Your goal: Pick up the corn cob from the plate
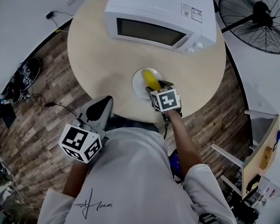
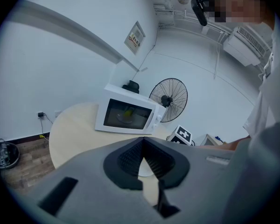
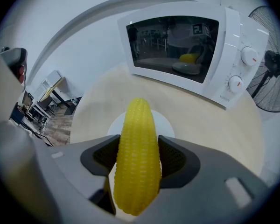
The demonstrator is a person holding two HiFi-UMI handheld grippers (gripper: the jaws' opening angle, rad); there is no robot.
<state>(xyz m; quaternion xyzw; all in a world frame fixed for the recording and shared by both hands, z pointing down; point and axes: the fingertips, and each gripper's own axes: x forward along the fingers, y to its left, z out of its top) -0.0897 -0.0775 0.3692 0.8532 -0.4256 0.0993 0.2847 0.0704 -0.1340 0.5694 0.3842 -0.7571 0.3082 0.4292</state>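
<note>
— So, is the corn cob (image 3: 139, 125) up off the plate (image 3: 167, 121) or not?

— Nearly, I'd say. The right gripper (image 3: 139, 161) is grasping it. Both dark pads press into its sides about halfway along, and the pointed end sticks out past the jaws toward the microwave (image 3: 177, 45).

— And the plate?

— Small and white, lying on the round table (image 1: 98, 55) just in front of the microwave. The cob hangs right over it. In the right gripper view the white rim shows on either side behind the cob.

— Touching it?

— That I cannot tell. The cob's near end sits low between the jaws and hides whatever is beneath it. My guess is that it is clear, or about clear, since it tilts with the gripper rather than lying flat.

— What about the other hand?

— The left gripper (image 2: 143, 158) is clenched on nothing, its pads meeting at the tips. It hangs by the table's near edge, well apart from the plate, pointing toward the microwave.

— So what is left?

— The grasp is made, and I judge that the harder part. What remains, I think, is only to raise the cob well clear of the plate without letting it slip. The ribbed kernels look as if they give the pads a fair bite.
</note>
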